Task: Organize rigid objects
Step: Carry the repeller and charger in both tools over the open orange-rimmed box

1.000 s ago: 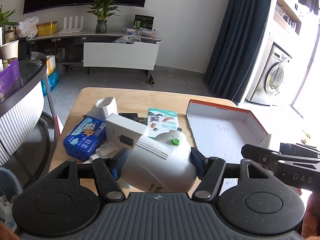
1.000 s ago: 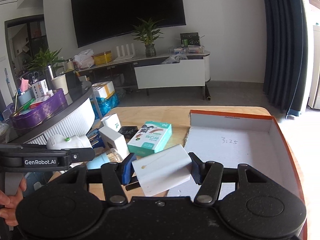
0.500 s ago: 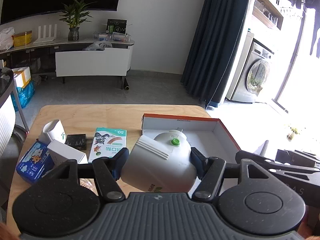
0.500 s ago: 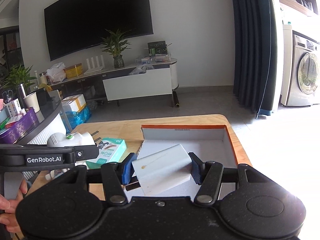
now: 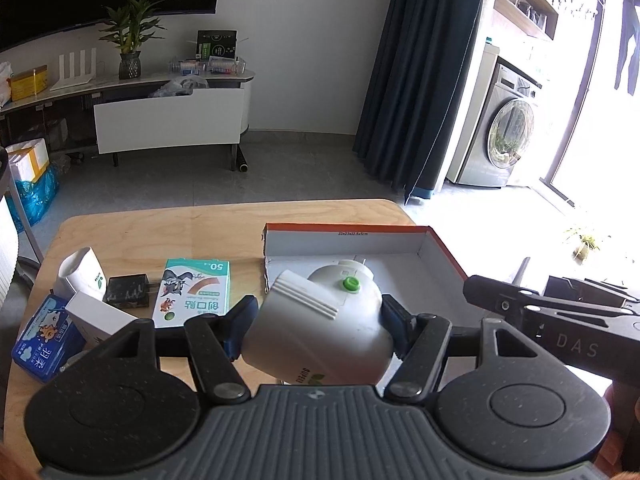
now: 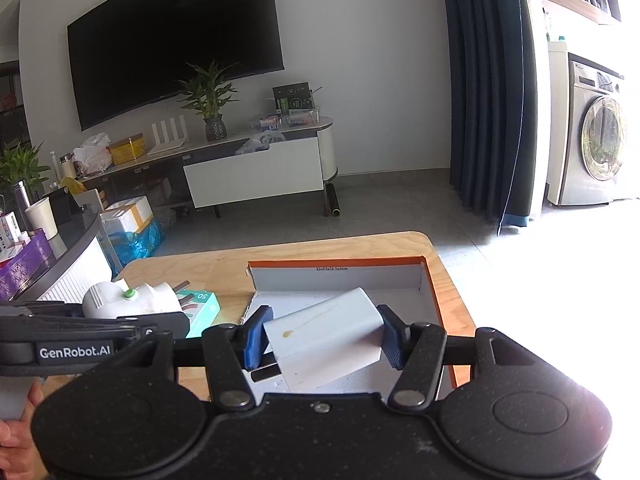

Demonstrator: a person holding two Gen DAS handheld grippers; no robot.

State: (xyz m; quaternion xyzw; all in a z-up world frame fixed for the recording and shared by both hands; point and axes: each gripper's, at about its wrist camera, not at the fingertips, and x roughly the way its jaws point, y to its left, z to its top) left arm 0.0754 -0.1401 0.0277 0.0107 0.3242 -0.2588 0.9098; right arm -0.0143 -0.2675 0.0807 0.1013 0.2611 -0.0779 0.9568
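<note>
Two white things are held off the surface, one in each pair of tongs. The left tongs [image 5: 318, 330] are pinching a rounded white plug-in device with a green button [image 5: 320, 320], its blue pads pressed against both sides; its ribbed end tilts to the left and its prongs point away toward the far side. It hangs over the near left corner of the orange-rimmed box [image 5: 444, 248], which lies open on the right half of the wooden surface [image 5: 160, 232], its white floor bare in the part that shows. The right tongs [image 6: 322, 338] are pinching a white charger block [image 6: 324, 340] with a small brown stain on its top face, tilted, with a dark prong sticking out at its near left. This block hangs above the near part of the same box [image 6: 340, 262].

Left of the box on the surface lies a teal bandage carton [image 5: 196, 286] printed with "50". Just left of it sits a small black adapter [image 5: 126, 292], and beyond that a white cup-shaped holder [image 5: 82, 274]. Nearer, a white carton [image 5: 98, 316] leans beside a blue tissue pack [image 5: 46, 338] at the left edge. In the right wrist view, the person's hand [image 6: 16, 432] grips the left tool's handle at the near left.
</note>
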